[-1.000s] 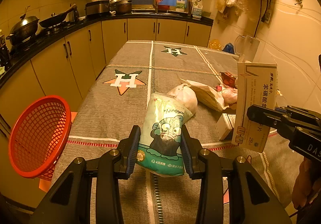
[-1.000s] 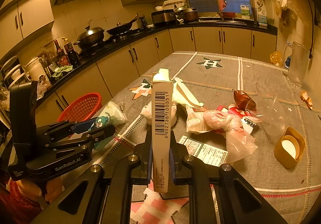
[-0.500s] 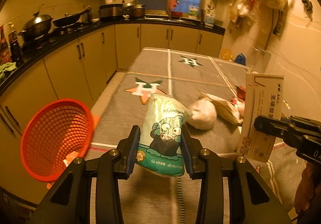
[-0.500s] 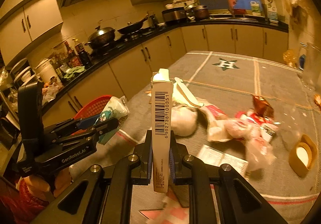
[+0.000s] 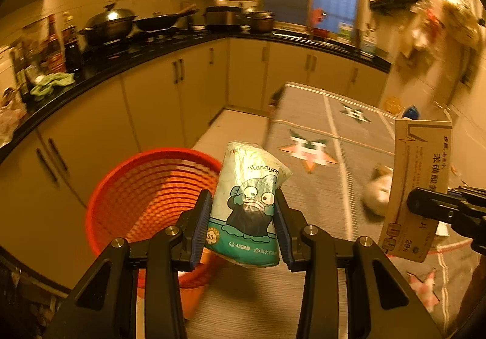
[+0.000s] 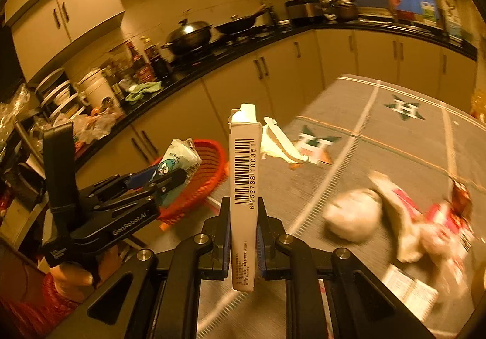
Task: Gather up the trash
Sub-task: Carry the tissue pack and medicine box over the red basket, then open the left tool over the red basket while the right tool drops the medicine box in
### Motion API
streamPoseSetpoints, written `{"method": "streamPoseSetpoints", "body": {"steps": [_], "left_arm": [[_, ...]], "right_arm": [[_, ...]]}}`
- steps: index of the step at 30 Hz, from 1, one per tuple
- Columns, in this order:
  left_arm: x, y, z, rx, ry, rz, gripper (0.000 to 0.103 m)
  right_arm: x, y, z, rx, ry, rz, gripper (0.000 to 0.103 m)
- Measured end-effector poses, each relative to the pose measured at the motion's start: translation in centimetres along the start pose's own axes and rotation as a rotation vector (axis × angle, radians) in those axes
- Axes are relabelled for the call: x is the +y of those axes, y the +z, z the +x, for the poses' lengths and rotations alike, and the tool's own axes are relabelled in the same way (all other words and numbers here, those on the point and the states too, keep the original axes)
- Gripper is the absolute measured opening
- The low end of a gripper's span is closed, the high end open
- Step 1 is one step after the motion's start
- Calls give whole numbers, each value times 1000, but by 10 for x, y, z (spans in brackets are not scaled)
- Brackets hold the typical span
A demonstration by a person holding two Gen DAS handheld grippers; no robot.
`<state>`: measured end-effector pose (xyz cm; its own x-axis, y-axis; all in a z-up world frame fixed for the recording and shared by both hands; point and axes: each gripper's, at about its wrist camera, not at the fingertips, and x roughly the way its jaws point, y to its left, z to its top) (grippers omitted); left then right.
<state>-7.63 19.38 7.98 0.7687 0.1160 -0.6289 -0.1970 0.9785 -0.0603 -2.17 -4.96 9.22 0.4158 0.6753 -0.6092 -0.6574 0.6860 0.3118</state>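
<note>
My left gripper [image 5: 243,223] is shut on a green-and-white tissue packet with a cartoon figure [image 5: 249,205], held above the table's left edge beside the red mesh basket [image 5: 145,193]. My right gripper [image 6: 243,235] is shut on a tall flat cardboard box with a barcode [image 6: 244,187], held upright over the table. The box also shows at the right of the left wrist view [image 5: 417,184]. The left gripper with the packet [image 6: 176,162] shows in the right wrist view, in front of the basket [image 6: 209,169].
More trash lies on the grey star-patterned tablecloth [image 6: 395,138]: a white crumpled bag [image 6: 352,217], red-and-white wrappers [image 6: 425,223], a paper leaflet [image 6: 413,293]. Kitchen cabinets and a counter with pans [image 5: 112,26] run along the left.
Both grippers have swung left with their loads. The basket has come much closer to the left gripper, and the trash pile has slid toward the right of both views.
</note>
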Motion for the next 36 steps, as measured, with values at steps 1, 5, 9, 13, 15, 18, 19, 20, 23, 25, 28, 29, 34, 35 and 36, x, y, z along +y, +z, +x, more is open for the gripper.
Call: {"method": "streamPoseSetpoints", "body": {"steps": [1, 5, 9, 13, 15, 18, 19, 20, 23, 25, 28, 29, 34, 35, 36], "left_arm": [[7, 1, 1, 0, 10, -9, 39], [35, 4, 10, 6, 57, -48, 39], [59, 2, 19, 23, 96, -81, 39], [76, -2, 31, 43, 118, -106, 39], [83, -2, 38, 48, 129, -116, 39], [89, -5, 46, 61, 139, -128, 39], [90, -6, 48, 65, 143, -130, 39], [92, -7, 50, 68, 147, -131, 39], [94, -11, 55, 75, 153, -131, 40], [95, -13, 57, 75, 156, -127, 40], [94, -14, 61, 81, 156, -124, 42], [95, -15, 61, 82, 153, -124, 42], [95, -14, 63, 79, 155, -119, 45], [95, -14, 63, 79, 154, -118, 46], [95, -14, 63, 79, 155, -120, 47]], "right_arm": [[7, 5, 8, 10, 16, -7, 15], [25, 20, 35, 41, 64, -24, 15], [42, 32, 68, 79, 99, -37, 15], [58, 42, 102, 109, 118, -56, 15], [62, 45, 115, 121, 119, -55, 15], [64, 49, 135, 143, 122, -45, 15], [64, 49, 141, 151, 121, -41, 15], [63, 49, 147, 158, 120, -36, 16], [61, 50, 161, 176, 110, -27, 17], [61, 50, 168, 184, 106, -26, 17], [62, 48, 172, 187, 100, -31, 17], [61, 48, 173, 187, 102, -29, 17], [58, 48, 176, 193, 107, -10, 18], [58, 49, 176, 193, 108, -6, 19], [57, 49, 175, 192, 113, -1, 21]]}}
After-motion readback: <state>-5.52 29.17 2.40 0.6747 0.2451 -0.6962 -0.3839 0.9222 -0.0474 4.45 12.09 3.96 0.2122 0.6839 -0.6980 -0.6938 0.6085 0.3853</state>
